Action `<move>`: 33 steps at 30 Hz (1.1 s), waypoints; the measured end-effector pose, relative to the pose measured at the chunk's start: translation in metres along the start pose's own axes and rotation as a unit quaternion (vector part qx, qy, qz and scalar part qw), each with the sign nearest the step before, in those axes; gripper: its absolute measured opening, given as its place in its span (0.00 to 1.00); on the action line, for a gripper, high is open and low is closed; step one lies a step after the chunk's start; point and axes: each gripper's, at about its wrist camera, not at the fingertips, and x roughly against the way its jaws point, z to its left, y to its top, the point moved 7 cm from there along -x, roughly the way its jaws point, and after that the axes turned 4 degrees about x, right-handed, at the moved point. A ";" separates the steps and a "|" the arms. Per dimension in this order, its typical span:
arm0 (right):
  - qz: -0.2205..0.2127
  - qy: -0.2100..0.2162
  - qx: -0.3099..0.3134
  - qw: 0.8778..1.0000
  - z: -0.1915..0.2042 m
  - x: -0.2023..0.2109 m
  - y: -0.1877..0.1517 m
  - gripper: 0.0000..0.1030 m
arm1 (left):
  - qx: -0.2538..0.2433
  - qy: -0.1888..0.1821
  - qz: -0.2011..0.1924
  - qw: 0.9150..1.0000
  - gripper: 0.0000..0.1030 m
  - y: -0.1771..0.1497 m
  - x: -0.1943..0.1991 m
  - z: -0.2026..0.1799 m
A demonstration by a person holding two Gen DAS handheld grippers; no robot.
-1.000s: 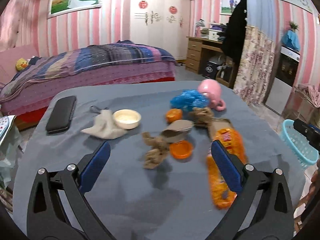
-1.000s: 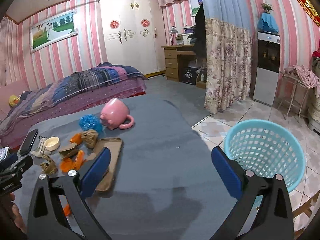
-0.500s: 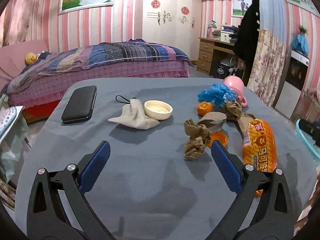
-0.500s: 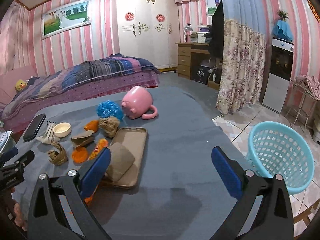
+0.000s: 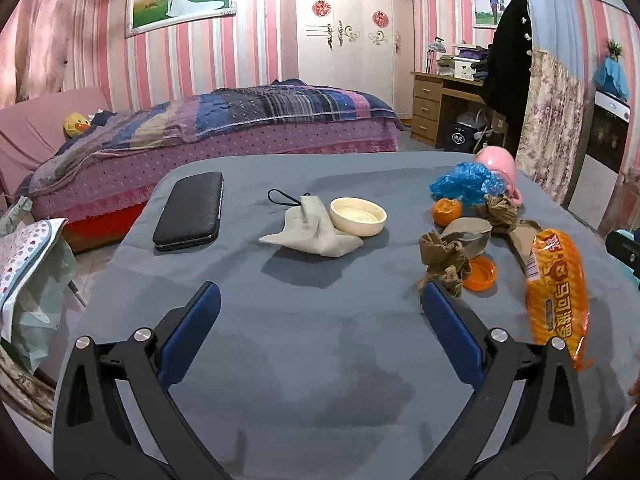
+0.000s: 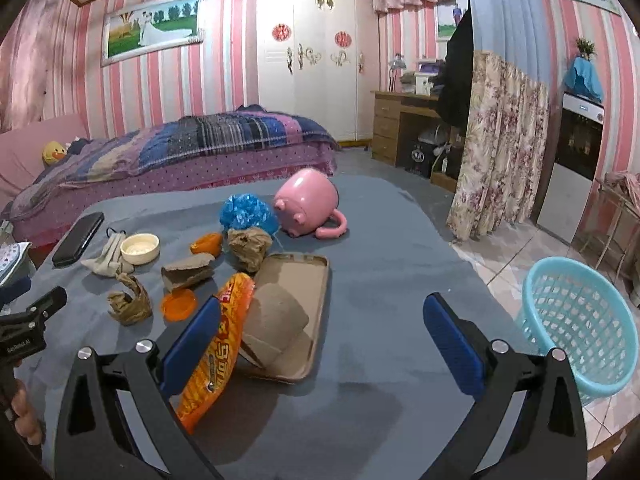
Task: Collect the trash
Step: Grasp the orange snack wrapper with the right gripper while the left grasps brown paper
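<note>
Trash lies on a grey-blue table: an orange snack wrapper, crumpled brown paper, a second brown wad, an orange lid, orange peel, torn cardboard and a blue plastic bag. My left gripper is open above bare cloth, left of the crumpled paper. My right gripper is open, its left finger beside the wrapper. A light blue basket stands on the floor at right.
A pink mug lies on its side. A brown tray holds a brown wad. A cream bowl, a grey cloth pouch and a black case sit on the left. A bed stands behind.
Both views have swung left across the table. The right gripper has come closer to the tray and snack wrapper. Both grippers stay open and nothing has been picked up.
</note>
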 end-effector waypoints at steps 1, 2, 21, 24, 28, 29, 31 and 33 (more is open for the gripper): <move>0.008 0.001 0.004 1.000 0.001 -0.002 0.000 0.96 | 0.000 0.000 0.000 1.000 0.95 -0.001 -0.001 0.000; 0.013 -0.001 0.007 1.000 0.001 -0.003 -0.001 0.96 | 0.000 0.001 0.001 1.000 0.95 -0.003 -0.002 0.000; 0.062 0.053 0.049 0.995 0.039 -0.021 -0.021 0.85 | -0.025 0.003 -0.005 1.000 0.95 -0.008 0.000 -0.011; 0.098 0.093 0.049 0.990 0.049 -0.032 -0.033 0.44 | -0.028 0.002 -0.012 1.000 0.95 -0.007 0.003 -0.013; 0.094 0.132 0.042 0.986 0.053 -0.032 -0.035 0.11 | -0.020 -0.003 -0.003 1.000 0.95 -0.008 0.000 -0.011; 0.089 0.140 0.037 0.985 0.052 -0.030 -0.032 0.09 | -0.016 -0.005 0.003 1.000 0.95 -0.008 -0.002 -0.009; 0.076 0.153 0.020 0.985 0.045 -0.024 -0.024 0.06 | -0.010 -0.011 0.014 1.000 0.95 -0.009 -0.005 -0.009; 0.067 0.159 0.008 0.985 0.035 -0.019 -0.017 0.05 | -0.015 -0.007 0.022 1.000 0.95 -0.009 -0.008 -0.011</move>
